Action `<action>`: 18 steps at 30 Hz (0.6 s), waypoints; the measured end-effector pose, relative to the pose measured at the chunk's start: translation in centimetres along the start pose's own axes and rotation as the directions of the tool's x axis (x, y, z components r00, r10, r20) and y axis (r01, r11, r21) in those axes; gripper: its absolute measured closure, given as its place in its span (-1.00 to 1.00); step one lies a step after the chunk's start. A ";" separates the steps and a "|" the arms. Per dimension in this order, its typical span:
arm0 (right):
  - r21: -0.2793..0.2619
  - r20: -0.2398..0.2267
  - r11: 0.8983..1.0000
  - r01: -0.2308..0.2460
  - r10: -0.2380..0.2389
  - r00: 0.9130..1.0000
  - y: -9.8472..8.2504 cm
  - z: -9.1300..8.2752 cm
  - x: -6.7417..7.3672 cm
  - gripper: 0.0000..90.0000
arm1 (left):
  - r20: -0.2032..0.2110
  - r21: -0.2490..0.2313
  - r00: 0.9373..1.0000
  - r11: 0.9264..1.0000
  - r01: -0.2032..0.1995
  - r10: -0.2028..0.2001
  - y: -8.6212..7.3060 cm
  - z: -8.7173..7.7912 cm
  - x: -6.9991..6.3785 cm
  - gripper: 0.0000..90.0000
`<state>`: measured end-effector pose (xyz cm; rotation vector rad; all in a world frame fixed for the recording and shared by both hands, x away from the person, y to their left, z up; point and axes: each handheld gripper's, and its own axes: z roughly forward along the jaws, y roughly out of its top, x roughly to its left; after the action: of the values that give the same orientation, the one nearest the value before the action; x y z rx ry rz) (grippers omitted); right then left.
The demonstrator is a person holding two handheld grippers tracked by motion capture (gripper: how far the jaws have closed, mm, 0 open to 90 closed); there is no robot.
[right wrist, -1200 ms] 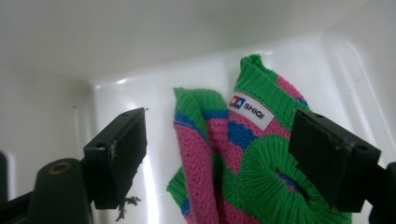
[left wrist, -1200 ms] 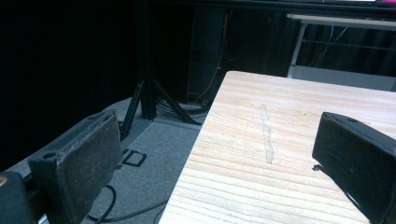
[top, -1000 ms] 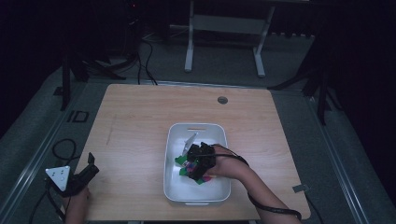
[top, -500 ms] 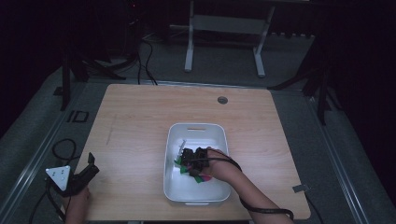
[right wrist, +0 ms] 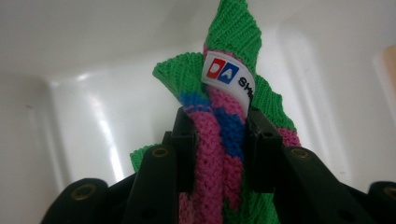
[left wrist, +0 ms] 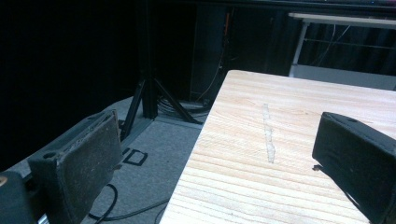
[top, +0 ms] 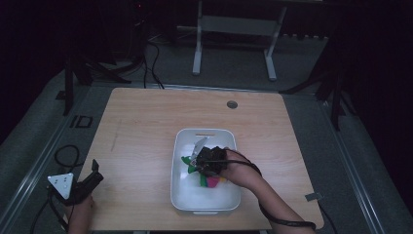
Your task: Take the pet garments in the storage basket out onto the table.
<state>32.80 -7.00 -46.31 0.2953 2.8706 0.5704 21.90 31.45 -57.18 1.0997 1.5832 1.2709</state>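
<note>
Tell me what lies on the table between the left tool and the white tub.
Nothing: in the high view, only bare wooden table separates the left tool from the white tub.

Dim lab or recording studio; lone wooden table (top: 146,126) on grey carpet; black stands (top: 73,78), trailing floor cables (top: 156,63), dark curtained surroundings.

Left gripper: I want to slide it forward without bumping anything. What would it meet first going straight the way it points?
Probably nothing: the left gripper is open, pointing along bare table; depth beyond is unclear.
</note>
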 end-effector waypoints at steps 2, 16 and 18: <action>-0.042 0.011 0.999 0.009 -0.009 1.000 0.2 -1.6 -0.1 0.54 | 0.000 0.002 1.000 1.000 -0.002 0.002 0.0 0.0 0.0 -0.96; -0.197 0.049 0.980 0.035 -0.026 0.998 1.0 -8.6 -0.3 0.54 | 0.000 0.001 1.000 1.000 -0.008 0.008 0.0 0.0 -0.1 -0.96; -0.204 0.058 0.978 0.032 -0.021 0.998 0.6 -9.4 -0.6 0.54 | -0.001 0.002 1.000 1.000 -0.006 0.006 0.0 0.0 0.0 -0.96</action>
<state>31.26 -9.90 -37.48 0.2352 2.7291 0.8324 21.93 31.41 -57.19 1.1065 1.5830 1.2746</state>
